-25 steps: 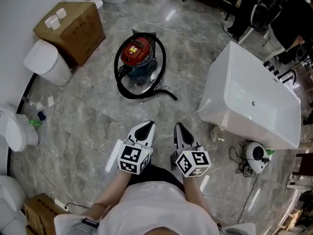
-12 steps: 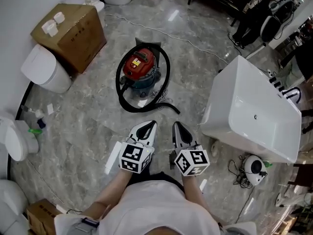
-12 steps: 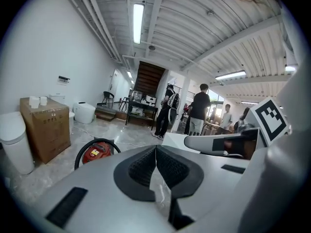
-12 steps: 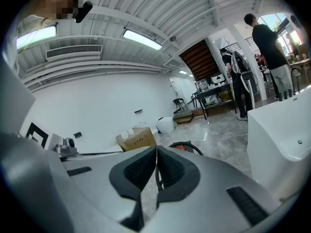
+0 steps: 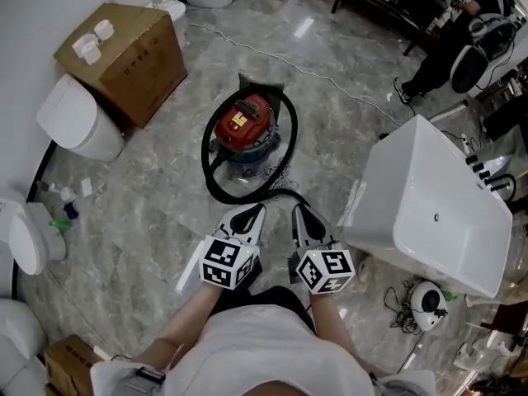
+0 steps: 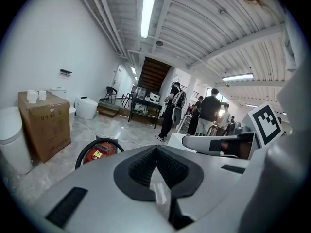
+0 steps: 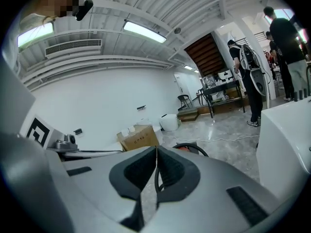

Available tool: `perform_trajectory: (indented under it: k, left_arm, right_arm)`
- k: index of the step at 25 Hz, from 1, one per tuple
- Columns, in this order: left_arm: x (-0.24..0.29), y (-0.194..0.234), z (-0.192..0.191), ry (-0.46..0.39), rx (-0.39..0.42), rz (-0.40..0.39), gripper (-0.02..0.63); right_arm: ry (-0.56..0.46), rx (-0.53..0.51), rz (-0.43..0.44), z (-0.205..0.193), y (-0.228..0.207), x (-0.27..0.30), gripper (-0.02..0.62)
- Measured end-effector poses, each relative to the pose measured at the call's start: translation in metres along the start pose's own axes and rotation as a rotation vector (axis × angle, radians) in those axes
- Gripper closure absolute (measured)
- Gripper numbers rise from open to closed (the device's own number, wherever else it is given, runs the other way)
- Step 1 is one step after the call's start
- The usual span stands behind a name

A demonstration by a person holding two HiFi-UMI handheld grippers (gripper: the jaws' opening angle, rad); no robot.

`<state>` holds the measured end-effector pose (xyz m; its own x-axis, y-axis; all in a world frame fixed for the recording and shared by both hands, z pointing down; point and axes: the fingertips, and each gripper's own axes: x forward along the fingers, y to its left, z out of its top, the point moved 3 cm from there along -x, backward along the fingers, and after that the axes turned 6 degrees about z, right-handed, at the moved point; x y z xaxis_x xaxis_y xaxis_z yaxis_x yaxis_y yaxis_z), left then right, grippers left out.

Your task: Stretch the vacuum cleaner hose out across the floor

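Note:
A red and blue vacuum cleaner (image 5: 246, 129) stands on the marble floor, with its black hose (image 5: 211, 176) coiled in a loop round it; the hose end (image 5: 290, 195) trails toward me. In the left gripper view the vacuum cleaner (image 6: 99, 149) shows at lower left. My left gripper (image 5: 252, 212) and right gripper (image 5: 299, 213) are held side by side just short of the hose loop, both shut and holding nothing. The right gripper view shows a stretch of the black hose (image 7: 193, 148) beyond the jaws.
A white bathtub (image 5: 431, 213) stands at the right, a cardboard box (image 5: 125, 50) and white toilets (image 5: 76, 122) at the left. A white cable (image 5: 313, 73) crosses the floor behind the vacuum. People stand at the far right (image 5: 445, 40). A small white device (image 5: 427, 297) with cords lies by the tub.
The view has drawn closer to the vacuum cleaner, which now sits lower in the head view. Both grippers stay shut, side by side.

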<state>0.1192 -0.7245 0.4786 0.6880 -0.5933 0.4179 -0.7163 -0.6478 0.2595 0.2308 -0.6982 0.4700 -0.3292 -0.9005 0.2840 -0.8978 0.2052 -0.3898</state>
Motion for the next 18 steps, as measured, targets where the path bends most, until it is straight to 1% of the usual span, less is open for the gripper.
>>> perform_trajectory:
  k: [2,6,11,16,18]
  left_arm:
    - [0.009,0.007,-0.001,0.013,0.013,-0.002,0.596]
    - [0.025,0.017,-0.005,0.036,0.034,0.008,0.597]
    - [0.043,0.02,-0.011,0.044,0.056,0.005,0.597]
    - [0.073,0.026,-0.015,0.054,0.043,-0.012,0.596]
    - [0.086,0.028,-0.018,0.054,0.064,-0.021,0.597]
  right_arm:
    - [0.016,-0.008,0.007,-0.002,-0.008,0.01,0.58]
    - [0.048,-0.061,0.033,-0.004,-0.028,0.029,0.58]
    - [0.039,-0.107,0.097,0.003,-0.051,0.044,0.58]
    - [0.017,-0.131,0.137,0.008,-0.079,0.064,0.58]
    - [0.017,-0.143,0.162,0.007,-0.09,0.071,0.58]
